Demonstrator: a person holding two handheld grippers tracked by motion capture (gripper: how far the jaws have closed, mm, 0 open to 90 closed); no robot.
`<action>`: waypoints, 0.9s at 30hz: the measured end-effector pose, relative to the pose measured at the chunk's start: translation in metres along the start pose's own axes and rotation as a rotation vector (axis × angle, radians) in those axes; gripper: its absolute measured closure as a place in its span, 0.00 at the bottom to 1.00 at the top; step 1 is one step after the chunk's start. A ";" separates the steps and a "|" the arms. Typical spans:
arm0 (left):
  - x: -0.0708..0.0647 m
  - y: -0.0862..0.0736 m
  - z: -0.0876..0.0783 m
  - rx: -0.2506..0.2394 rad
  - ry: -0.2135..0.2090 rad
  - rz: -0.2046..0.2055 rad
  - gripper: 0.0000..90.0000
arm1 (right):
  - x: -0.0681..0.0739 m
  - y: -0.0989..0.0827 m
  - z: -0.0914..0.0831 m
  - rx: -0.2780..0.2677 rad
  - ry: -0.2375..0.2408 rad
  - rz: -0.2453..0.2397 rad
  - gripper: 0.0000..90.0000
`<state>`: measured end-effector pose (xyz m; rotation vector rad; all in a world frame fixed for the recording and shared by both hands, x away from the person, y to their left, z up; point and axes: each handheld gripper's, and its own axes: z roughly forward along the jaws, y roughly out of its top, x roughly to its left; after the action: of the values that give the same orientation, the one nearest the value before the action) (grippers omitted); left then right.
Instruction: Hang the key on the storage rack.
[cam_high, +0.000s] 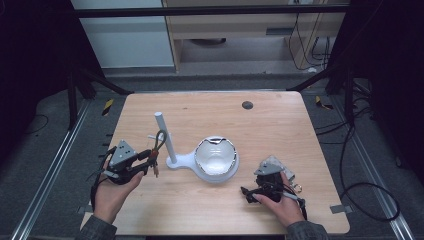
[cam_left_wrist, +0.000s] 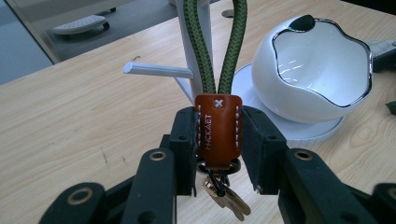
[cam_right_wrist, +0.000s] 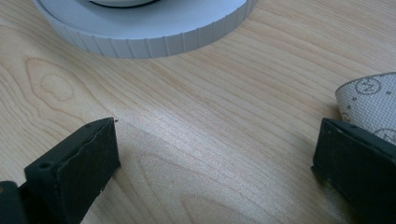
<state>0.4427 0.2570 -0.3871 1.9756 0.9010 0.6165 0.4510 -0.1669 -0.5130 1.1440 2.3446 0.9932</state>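
My left gripper (cam_left_wrist: 218, 140) is shut on the brown leather tab (cam_left_wrist: 218, 130) of a keychain, its jaws pressing both sides. A green cord loop (cam_left_wrist: 224, 51) rises from the tab in front of the white stand's post (cam_left_wrist: 194, 42); the loop's top is cut off. Keys (cam_left_wrist: 226, 198) hang below the tab. In the high view the left gripper (cam_high: 150, 161) holds the cord (cam_high: 160, 140) beside the post (cam_high: 165, 135) and its short side peg (cam_high: 151, 136). My right gripper (cam_right_wrist: 215, 158) stands open over bare wood, right of the white bowl (cam_high: 216, 156).
The white bowl (cam_left_wrist: 322, 70) has a chrome wavy rim and sits on the stand's round base (cam_right_wrist: 154, 32). A pale dotted piece (cam_right_wrist: 369, 100) lies by the right jaw. A dark round spot (cam_high: 247, 105) marks the wooden table (cam_high: 280, 130) at the back.
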 end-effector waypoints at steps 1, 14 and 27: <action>0.000 0.000 0.001 0.002 0.000 0.001 0.73 | 0.000 0.000 0.000 0.000 0.000 0.000 0.00; -0.001 0.000 0.009 0.009 -0.008 -0.011 0.73 | 0.000 0.000 0.000 -0.002 0.000 -0.002 0.00; 0.000 -0.011 0.014 -0.010 0.010 -0.044 0.47 | 0.000 -0.001 0.000 -0.002 -0.001 -0.002 0.00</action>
<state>0.4483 0.2546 -0.4038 1.9403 0.9435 0.6056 0.4504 -0.1674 -0.5132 1.1411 2.3429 0.9949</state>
